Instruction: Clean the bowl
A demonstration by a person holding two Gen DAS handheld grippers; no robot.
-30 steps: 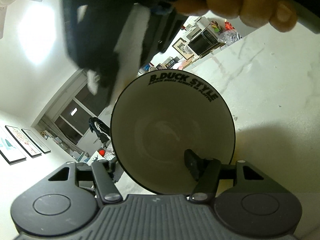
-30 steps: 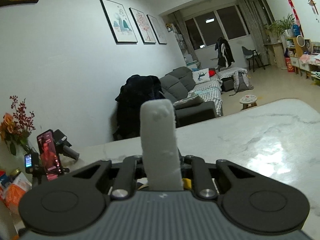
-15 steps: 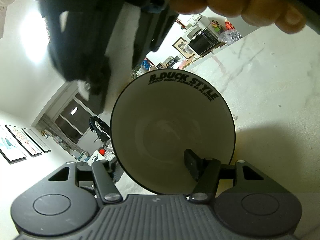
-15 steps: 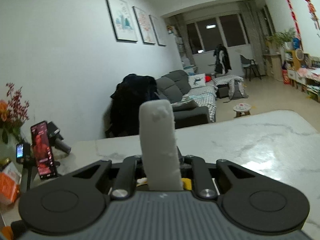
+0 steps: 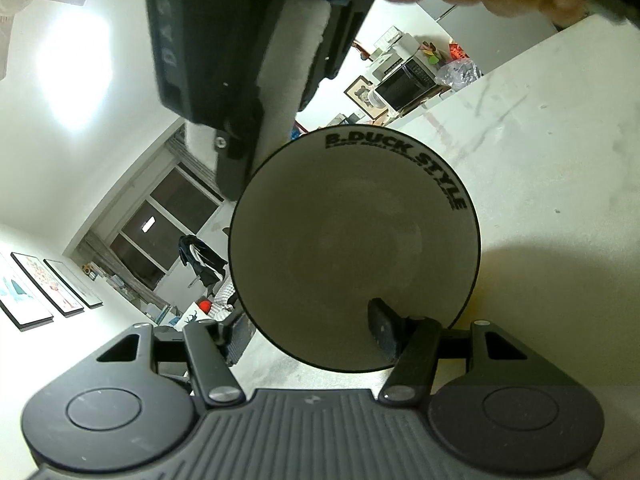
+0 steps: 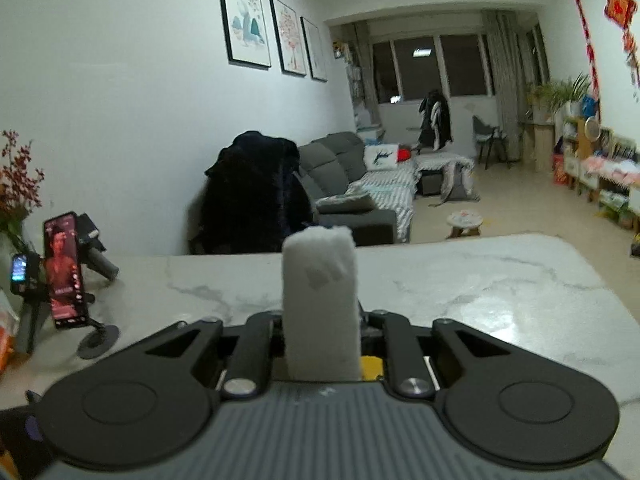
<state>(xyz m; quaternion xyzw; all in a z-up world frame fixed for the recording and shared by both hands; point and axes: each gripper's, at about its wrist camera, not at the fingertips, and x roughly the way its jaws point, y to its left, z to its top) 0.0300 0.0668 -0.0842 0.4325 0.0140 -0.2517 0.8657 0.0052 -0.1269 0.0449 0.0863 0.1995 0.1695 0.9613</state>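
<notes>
A: What's in the black-rimmed pale ceramic bowl [image 5: 354, 248]?

B: Nothing visible. The left gripper [image 5: 308, 336] pinches its near rim, one finger inside, holding it tilted above the white marble table [image 5: 560, 168].

A: And the right gripper [image 6: 320, 344]?

B: Clamped on a white sponge block [image 6: 320, 304], facing a living room with a grey sofa [image 6: 360, 196].

A: Any writing?

B: "B.DUCK STYLE" inside the rim.

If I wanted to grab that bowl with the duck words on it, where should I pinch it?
Pinch the thin rim of the bowl, one finger inside and one outside, as the left gripper does at the near edge. The bowl's body is too wide and round to pinch, so probably only the rim fits. Leave the middle open for the sponge.
</notes>
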